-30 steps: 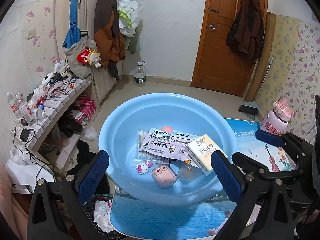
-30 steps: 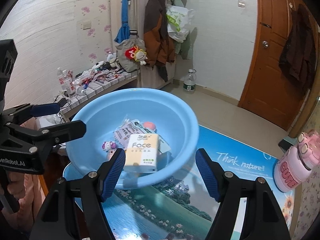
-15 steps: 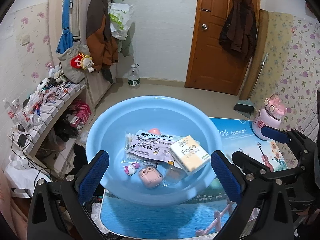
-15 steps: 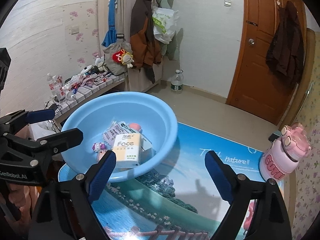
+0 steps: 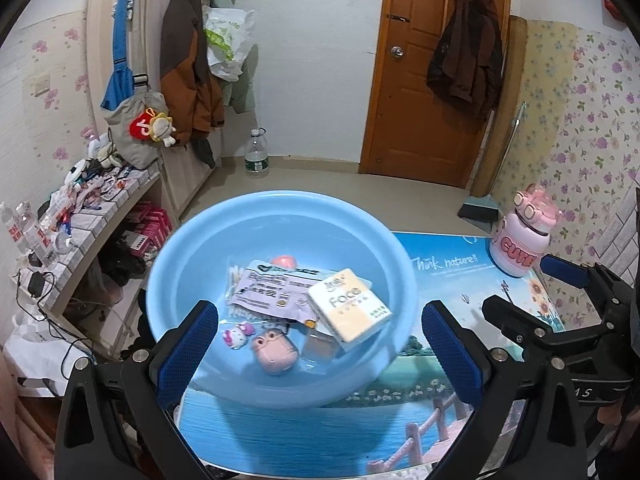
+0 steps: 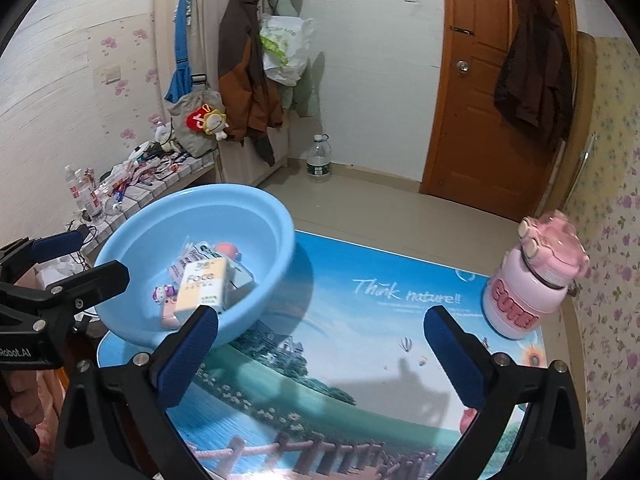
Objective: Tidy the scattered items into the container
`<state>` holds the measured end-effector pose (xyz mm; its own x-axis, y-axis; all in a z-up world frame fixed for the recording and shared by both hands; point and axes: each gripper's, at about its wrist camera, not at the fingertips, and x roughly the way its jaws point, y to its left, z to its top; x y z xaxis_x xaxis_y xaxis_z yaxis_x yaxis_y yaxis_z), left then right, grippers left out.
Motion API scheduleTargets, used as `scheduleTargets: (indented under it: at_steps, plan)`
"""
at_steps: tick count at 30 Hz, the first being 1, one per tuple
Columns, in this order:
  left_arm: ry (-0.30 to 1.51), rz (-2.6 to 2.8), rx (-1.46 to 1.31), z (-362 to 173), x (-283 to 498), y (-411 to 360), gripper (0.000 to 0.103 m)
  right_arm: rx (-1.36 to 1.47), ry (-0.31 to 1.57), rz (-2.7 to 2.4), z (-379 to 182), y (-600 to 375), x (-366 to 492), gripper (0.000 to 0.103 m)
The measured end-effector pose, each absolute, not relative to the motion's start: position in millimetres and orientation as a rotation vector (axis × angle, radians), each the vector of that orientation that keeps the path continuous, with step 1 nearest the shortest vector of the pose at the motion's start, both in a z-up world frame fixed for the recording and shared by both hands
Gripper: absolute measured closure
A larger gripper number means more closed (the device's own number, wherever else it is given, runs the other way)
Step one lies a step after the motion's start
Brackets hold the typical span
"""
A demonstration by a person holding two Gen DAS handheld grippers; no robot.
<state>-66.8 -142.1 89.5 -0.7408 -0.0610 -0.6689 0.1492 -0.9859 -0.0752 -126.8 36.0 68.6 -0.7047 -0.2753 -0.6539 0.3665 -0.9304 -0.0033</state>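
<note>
Right wrist view: my right gripper [image 6: 320, 336] has just been opening, jaws wide and empty; left gripper [image 5: 320, 336] gapes empty before the basin [image 5: 280, 236].

A round light-blue basin [image 5: 280, 216] on the table holds a tilted tissue pack [image 5: 350, 308], sachet [image 5: 272, 292] and pink toys [image 5: 274, 354].

This is a lived-in room of a home, not a workplace. Flowered wallpaper [image 5: 600, 128] covers the walls, coats [image 5: 192, 60] and a shopping bag [image 5: 226, 40] hang from hooks, and a dark jacket [image 6: 532, 80] hangs on the wooden door [image 5: 432, 80]. A tiled side shelf [image 5: 100, 208] is cluttered with small bottles and cables, a water bottle [image 6: 319, 159] stands on the floor, and a broom [image 5: 486, 196] leans in the corner.
</note>
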Motion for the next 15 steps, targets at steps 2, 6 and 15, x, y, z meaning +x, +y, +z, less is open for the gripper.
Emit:
scheduleTargets:
  at_steps: [2, 6, 15]
  plan:
    - [0.183, -2.834, 1.087, 89, -69, -136, 0.0, 0.983, 0.18, -2.623, 67, 40, -123, 0.0]
    - [0.162, -2.862, 1.101, 88, -73, -119, 0.0, 1.011, 0.161, -2.655, 66, 55, -122, 0.0]
    - [0.123, -2.902, 1.137, 98, -91, -92, 0.0, 1.104, 0.108, -2.748, 73, 94, -124, 0.0]
